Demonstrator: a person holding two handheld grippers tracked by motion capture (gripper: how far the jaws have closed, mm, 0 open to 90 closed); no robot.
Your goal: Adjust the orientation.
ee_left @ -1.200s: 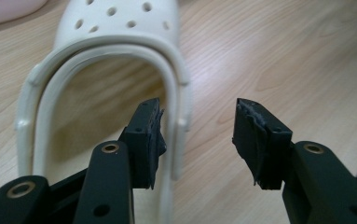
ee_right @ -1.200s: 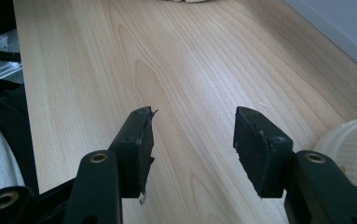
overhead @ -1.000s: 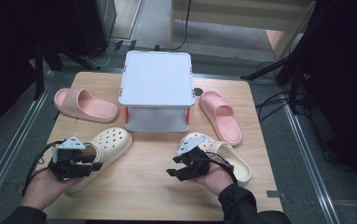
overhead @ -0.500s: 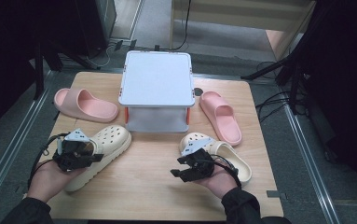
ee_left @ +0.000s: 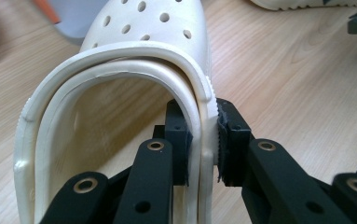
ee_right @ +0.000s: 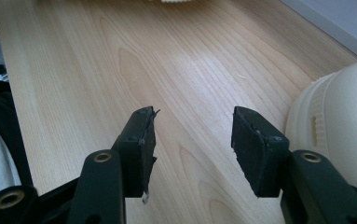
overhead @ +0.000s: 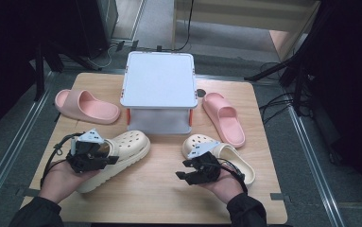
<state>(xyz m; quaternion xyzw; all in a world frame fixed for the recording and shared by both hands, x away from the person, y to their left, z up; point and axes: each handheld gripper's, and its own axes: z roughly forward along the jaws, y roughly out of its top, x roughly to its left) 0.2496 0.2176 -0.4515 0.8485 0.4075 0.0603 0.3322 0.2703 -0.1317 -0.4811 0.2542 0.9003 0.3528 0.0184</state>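
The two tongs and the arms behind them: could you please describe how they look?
Both the left tongs and the right tongs are black, each topped by a grey three-cornered plate, with black cables trailing back. The jaw arms carry brass-coloured rivets, and the pads are ribbed black blocks with frayed edges. The person wears dark sleeves.

Wooden table (overhead: 159, 189), two pink slides (overhead: 86, 106), two cream clogs (overhead: 122, 149), lidded box (overhead: 159, 90)

Left gripper (overhead: 104, 158) at near left, jaws clamped on the side wall of a cream clog (ee_left: 134, 70), one pad inside, one outside. Right gripper (overhead: 184, 169) at near right, jaws parted, nothing between, pointing left.
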